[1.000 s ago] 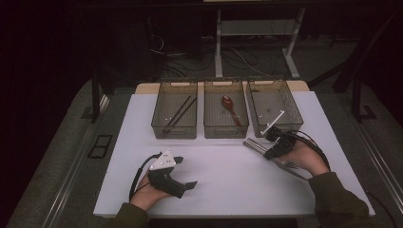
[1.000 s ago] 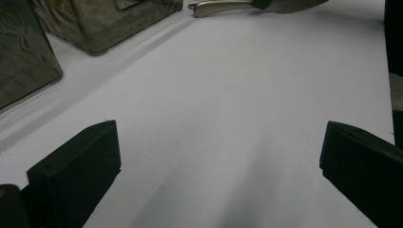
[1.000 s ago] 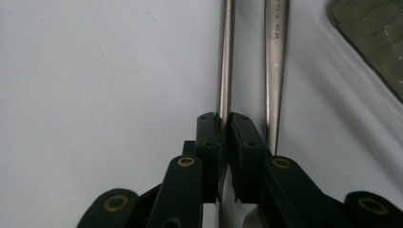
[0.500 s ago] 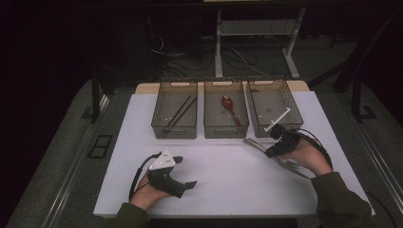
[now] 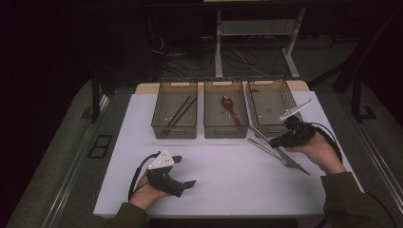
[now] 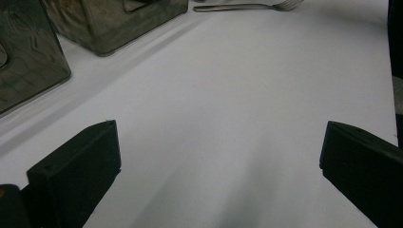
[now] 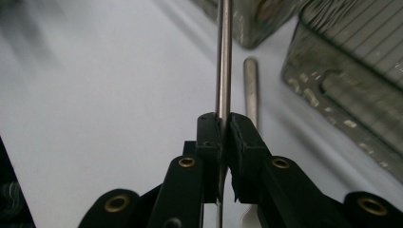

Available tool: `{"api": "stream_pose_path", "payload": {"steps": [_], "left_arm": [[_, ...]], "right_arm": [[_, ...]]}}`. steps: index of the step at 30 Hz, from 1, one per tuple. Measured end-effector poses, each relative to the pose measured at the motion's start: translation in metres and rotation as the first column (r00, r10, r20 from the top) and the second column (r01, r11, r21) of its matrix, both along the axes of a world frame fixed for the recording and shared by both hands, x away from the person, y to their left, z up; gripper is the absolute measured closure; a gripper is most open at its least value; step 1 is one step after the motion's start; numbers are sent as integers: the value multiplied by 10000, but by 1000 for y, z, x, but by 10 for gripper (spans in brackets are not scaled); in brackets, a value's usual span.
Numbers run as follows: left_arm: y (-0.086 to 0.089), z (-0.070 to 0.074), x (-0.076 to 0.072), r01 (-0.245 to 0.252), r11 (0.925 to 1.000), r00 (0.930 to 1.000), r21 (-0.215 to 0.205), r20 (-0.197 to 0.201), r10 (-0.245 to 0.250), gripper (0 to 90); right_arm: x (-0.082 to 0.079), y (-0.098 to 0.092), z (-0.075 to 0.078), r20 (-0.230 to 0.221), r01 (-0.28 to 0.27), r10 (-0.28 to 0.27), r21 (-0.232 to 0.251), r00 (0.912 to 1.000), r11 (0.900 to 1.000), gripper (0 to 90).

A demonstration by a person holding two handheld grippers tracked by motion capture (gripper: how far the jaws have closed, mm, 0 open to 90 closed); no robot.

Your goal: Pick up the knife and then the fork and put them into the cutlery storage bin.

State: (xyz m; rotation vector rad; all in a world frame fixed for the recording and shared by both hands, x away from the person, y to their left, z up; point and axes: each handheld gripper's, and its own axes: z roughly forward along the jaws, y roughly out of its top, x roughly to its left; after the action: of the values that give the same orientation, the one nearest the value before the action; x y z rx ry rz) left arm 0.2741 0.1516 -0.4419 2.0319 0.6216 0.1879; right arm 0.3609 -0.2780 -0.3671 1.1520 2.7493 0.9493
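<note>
The right gripper (image 5: pixel 278 141) sits just in front of the right bin (image 5: pixel 269 105), its jaws pressed together on a thin metal utensil (image 7: pixel 224 57). In the right gripper view the utensil's handle runs straight out from between the pads and points toward the bins, the pads clamping it on both sides. In the high view this held utensil (image 5: pixel 260 135) slants from the near left corner of the right bin down into the gripper; which kind of cutlery it is I cannot tell. A second metal utensil (image 5: pixel 280 157) lies flat on the white table (image 5: pixel 228 180), just nearer the person than the right bin and partly under the right hand. The left gripper (image 5: pixel 183 179) rests on the white table well apart from the right bin, toward the near left; its jaws stand spread wide over bare table, pinching nothing
</note>
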Motion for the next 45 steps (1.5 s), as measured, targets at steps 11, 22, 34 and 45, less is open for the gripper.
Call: {"api": "stream_pose_path", "payload": {"steps": [11, 22, 34, 45], "left_arm": [[1, 0, 1, -31, 10000, 10000, -31, 0, 31, 0], [1, 0, 0, -13, 10000, 10000, -33, -12, 13, 0], [1, 0, 1, -15, 10000, 10000, -79, -4, 15, 0], [1, 0, 1, -16, 9999, 10000, -152, -49, 15, 0]], "right_arm": [[10, -13, 14, 990, 917, -1006, 908, 9900, 9916, 823], [29, -18, 34, 1473, 1476, -1664, 1305, 9750, 9804, 823], [66, -19, 54, 1808, 1867, -2015, 954, 9627, 9778, 822], [107, -24, 61, 2071, 2194, -2306, 758, 9508, 9727, 822]]}}
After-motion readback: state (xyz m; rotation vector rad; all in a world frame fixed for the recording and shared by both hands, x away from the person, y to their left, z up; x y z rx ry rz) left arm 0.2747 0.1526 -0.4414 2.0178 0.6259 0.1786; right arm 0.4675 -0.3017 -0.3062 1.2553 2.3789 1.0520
